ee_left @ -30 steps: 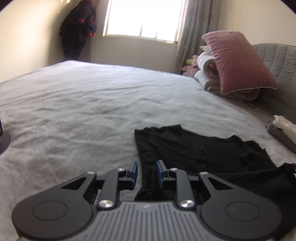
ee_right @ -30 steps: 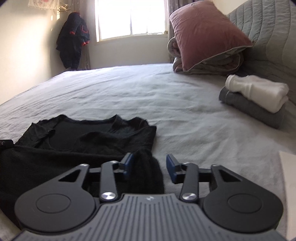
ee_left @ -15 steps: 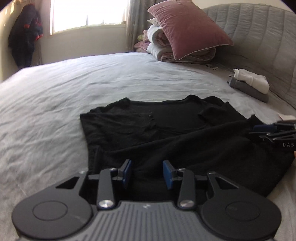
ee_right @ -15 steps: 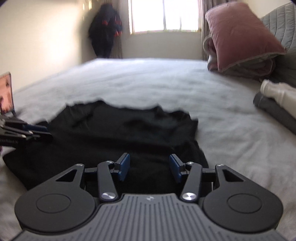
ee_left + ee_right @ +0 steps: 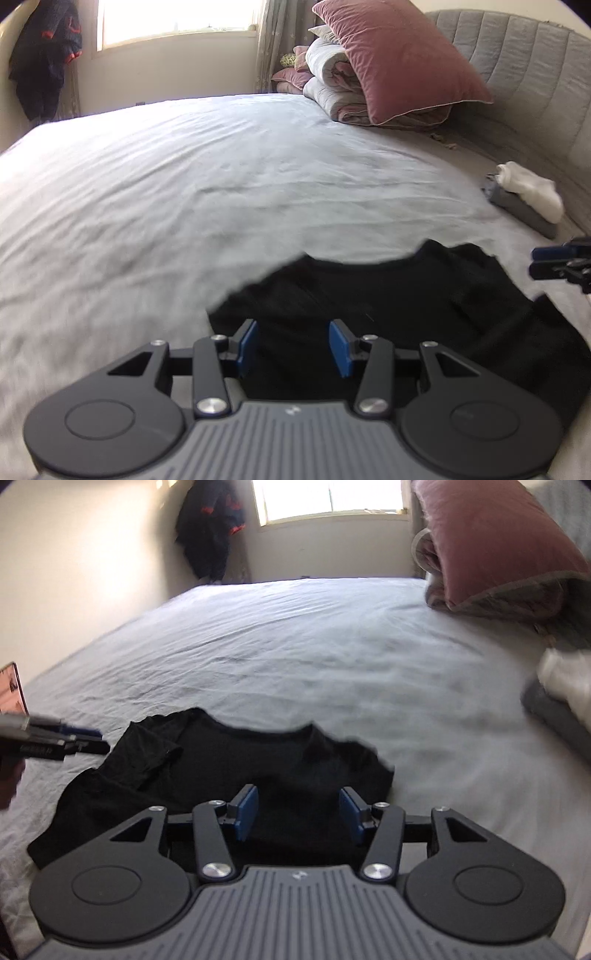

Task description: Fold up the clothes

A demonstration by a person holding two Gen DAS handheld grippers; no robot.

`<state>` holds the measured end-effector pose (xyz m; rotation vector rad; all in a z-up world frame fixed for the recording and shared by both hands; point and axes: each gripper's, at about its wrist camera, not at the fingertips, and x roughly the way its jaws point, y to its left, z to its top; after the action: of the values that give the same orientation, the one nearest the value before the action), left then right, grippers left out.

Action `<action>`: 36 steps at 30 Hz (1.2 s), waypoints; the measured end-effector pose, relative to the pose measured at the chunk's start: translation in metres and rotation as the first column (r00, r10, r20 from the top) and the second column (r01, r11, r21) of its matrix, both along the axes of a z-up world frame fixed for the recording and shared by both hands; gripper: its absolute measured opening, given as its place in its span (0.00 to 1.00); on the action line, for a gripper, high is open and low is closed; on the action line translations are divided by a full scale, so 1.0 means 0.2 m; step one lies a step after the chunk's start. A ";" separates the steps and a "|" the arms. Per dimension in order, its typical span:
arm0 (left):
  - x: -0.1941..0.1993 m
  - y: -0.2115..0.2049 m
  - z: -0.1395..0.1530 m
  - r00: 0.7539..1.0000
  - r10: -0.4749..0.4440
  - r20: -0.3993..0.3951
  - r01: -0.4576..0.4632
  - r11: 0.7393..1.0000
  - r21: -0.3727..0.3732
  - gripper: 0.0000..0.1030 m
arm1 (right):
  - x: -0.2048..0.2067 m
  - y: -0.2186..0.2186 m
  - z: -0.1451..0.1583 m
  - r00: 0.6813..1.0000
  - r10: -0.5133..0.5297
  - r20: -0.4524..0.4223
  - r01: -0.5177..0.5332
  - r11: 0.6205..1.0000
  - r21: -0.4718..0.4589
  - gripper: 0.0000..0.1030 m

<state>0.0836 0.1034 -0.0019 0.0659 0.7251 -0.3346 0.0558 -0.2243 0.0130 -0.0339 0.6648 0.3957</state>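
Note:
A black shirt (image 5: 406,295) lies folded over on the grey bed sheet (image 5: 184,184). My left gripper (image 5: 293,332) hovers above its near left part; its jaws are opening and no cloth is pinched between the blue pads. In the right wrist view my right gripper (image 5: 297,801) hangs open over the near right part of the shirt (image 5: 258,760), with nothing gripped. Each view catches the other gripper at its edge: the right gripper (image 5: 554,264) past the shirt's right side, the left gripper (image 5: 74,742) past its left sleeve.
A pink pillow (image 5: 399,59) rests on folded blankets (image 5: 332,81) by the padded headboard (image 5: 535,92). A folded grey and white stack (image 5: 528,195) sits at the right. A dark jacket (image 5: 44,55) hangs beside the window. A small screen (image 5: 11,686) stands at the left.
Both grippers let go of the shirt's near edge, widened their jaws and drew up and back. The shirt now lies on the bed below them.

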 end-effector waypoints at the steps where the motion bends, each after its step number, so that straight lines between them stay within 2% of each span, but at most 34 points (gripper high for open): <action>1: 0.05 0.00 0.00 1.000 0.000 -0.002 0.000 1.000 0.006 0.43 | 0.05 0.00 0.01 1.000 0.003 -0.002 -0.003 1.000 -0.018 0.52; 5: 0.22 0.00 -0.03 1.000 -0.009 -0.014 0.010 0.999 0.034 0.43 | 0.22 0.02 0.00 0.999 0.025 -0.036 -0.027 0.998 -0.060 0.52; 10: 0.36 -0.06 -0.11 0.997 -0.060 -0.045 0.064 0.993 0.101 0.42 | 0.40 0.04 -0.06 0.995 0.063 -0.075 -0.071 0.992 -0.104 0.52; 14: 0.43 -0.07 -0.18 0.992 -0.089 -0.085 0.097 0.992 0.086 0.41 | 0.50 0.07 -0.14 0.989 0.087 -0.118 -0.104 0.983 -0.149 0.52; 17: 0.45 -0.07 -0.19 0.991 -0.105 -0.086 0.110 0.993 0.053 0.29 | 0.57 0.09 -0.21 0.986 0.075 -0.151 -0.102 0.978 -0.180 0.52; 19: 0.46 -0.06 -0.20 0.991 -0.104 -0.087 0.106 0.994 0.027 0.12 | 0.58 0.11 -0.26 0.985 0.067 -0.158 -0.096 0.978 -0.186 0.50; 20: 0.46 -0.06 -0.20 0.991 -0.103 -0.087 0.105 0.994 0.017 0.07 | 0.57 0.12 -0.27 0.986 0.070 -0.150 -0.096 0.979 -0.179 0.41; 21: 0.46 -0.07 -0.20 0.991 -0.100 -0.085 0.101 0.995 0.011 0.02 | 0.56 0.13 -0.28 0.987 0.072 -0.142 -0.096 0.980 -0.173 0.20; 22: 0.45 -0.07 -0.20 0.993 -0.094 -0.078 0.095 0.995 0.010 0.02 | 0.56 0.14 -0.28 0.985 0.082 -0.149 -0.105 0.983 -0.150 0.10; 27: 0.39 -0.08 -0.14 0.997 -0.077 -0.026 0.077 0.997 0.001 0.01 | 0.51 0.19 -0.23 0.992 0.074 -0.107 -0.093 0.977 -0.190 0.05; 36: 0.07 -0.03 0.17 0.987 -0.106 0.120 0.115 0.991 -0.068 0.01 | 0.28 0.13 0.03 0.997 0.063 0.039 -0.057 0.988 -0.144 0.05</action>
<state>0.0981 0.0968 0.0328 0.0547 0.5939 -0.4602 0.1115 -0.1992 0.0189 -0.1981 0.6493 0.4037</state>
